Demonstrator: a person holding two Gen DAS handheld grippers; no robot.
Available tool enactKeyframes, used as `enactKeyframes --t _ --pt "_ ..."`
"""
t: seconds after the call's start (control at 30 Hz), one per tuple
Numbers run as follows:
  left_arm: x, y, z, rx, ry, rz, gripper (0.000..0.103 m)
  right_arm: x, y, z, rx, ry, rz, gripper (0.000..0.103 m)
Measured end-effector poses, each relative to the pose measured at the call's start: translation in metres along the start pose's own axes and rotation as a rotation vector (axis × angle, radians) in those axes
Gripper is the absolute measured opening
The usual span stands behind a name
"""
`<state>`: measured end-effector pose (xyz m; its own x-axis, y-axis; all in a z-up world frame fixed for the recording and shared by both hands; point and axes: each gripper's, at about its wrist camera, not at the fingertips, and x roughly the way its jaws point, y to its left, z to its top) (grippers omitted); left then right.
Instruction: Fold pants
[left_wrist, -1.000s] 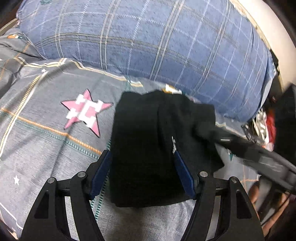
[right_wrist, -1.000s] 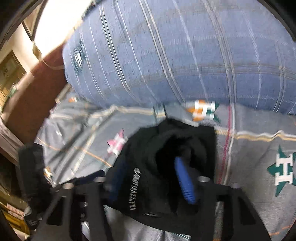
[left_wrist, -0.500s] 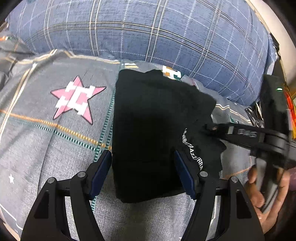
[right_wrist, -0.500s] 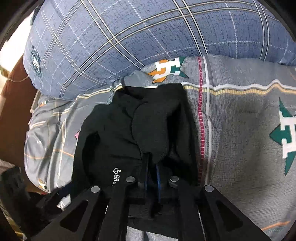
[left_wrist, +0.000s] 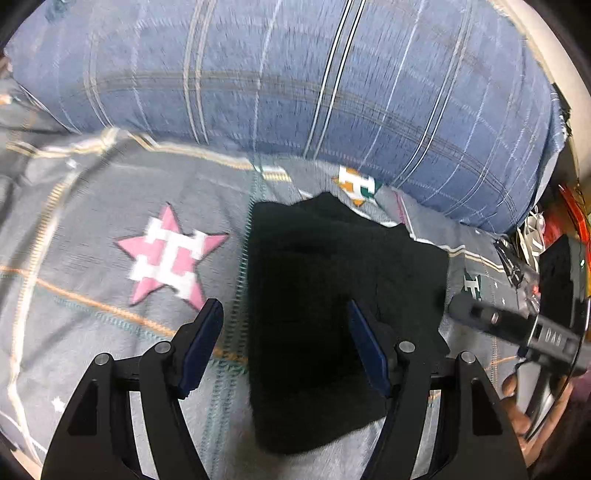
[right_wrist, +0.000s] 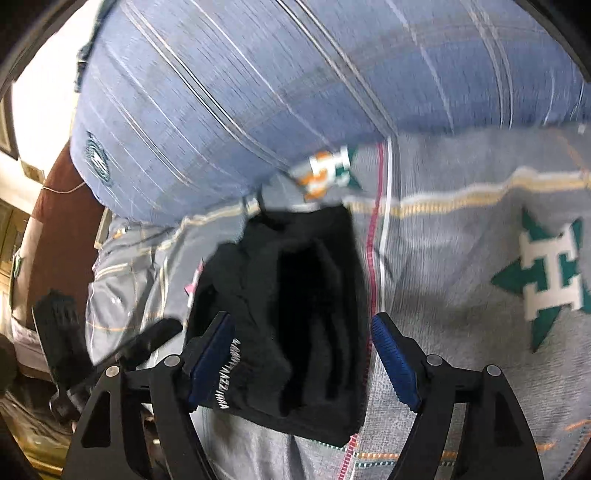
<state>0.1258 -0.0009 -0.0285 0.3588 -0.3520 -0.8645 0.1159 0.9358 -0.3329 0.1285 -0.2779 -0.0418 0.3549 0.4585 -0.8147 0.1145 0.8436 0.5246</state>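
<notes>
The folded black pants (right_wrist: 295, 325) lay on the bed (right_wrist: 461, 258), a blue pillow (right_wrist: 295, 92) at 12 o'clock. Right gripper (right_wrist: 303, 365) jaws were opening around them; left gripper (left_wrist: 284, 347) jaws stood spread, gripping nothing.

We see matt black cloth pants (left_wrist: 332, 302), soft and creased, on a woven grey printed bedsheet (left_wrist: 110, 332). The checked blue pillow (left_wrist: 295, 81) is cloth; each tool's pads (right_wrist: 395, 365) are ribbed blue rubber.
</notes>
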Motion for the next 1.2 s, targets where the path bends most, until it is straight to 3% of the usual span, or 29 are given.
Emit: enactKeyframes --t 0.13,0.33,0.47,0.57,0.63,0.7,0.73,0.77,0.8,1.03,1.2 --pt "0.022 0.01 -0.005 -0.093 0.088 -0.11 0.069 0.028 -0.008 0.003 0.033 0.08 0.041 0.078" --pt "0.019 0.015 -0.011 -0.126 0.098 -0.142 0.067 0.042 -0.005 -0.003 -0.006 0.109 -0.029 0.077" --pt "0.027 0.019 -0.01 -0.166 0.109 -0.131 0.057 0.042 -0.003 -0.007 -0.005 0.119 -0.017 0.059" --pt "0.033 0.016 -0.011 -0.161 0.111 -0.121 0.056 0.048 0.005 -0.01 -0.035 0.114 -0.063 0.057" --pt "0.032 0.015 -0.014 -0.165 0.1 -0.118 0.047 0.051 0.007 -0.011 -0.045 0.11 -0.075 0.057" --pt "0.024 0.011 -0.014 -0.139 0.084 -0.11 0.033 0.049 0.012 -0.013 -0.061 0.103 -0.078 0.039" --pt "0.017 0.008 -0.015 -0.135 0.064 -0.113 0.026 0.046 0.015 -0.013 -0.067 0.09 -0.078 0.035" --pt "0.009 0.008 -0.015 -0.139 0.051 -0.125 0.024 0.041 0.017 -0.013 -0.073 0.077 -0.078 0.026" --pt "0.004 0.006 -0.016 -0.143 0.043 -0.142 0.023 0.036 0.019 -0.013 -0.081 0.066 -0.072 0.025" --pt "-0.04 -0.022 -0.034 -0.102 -0.02 -0.226 0.022 -0.027 0.032 -0.031 -0.121 -0.049 -0.012 0.022" --pt "-0.017 -0.029 -0.048 -0.088 0.046 -0.234 0.022 -0.044 0.01 -0.053 -0.093 -0.053 -0.024 0.022"
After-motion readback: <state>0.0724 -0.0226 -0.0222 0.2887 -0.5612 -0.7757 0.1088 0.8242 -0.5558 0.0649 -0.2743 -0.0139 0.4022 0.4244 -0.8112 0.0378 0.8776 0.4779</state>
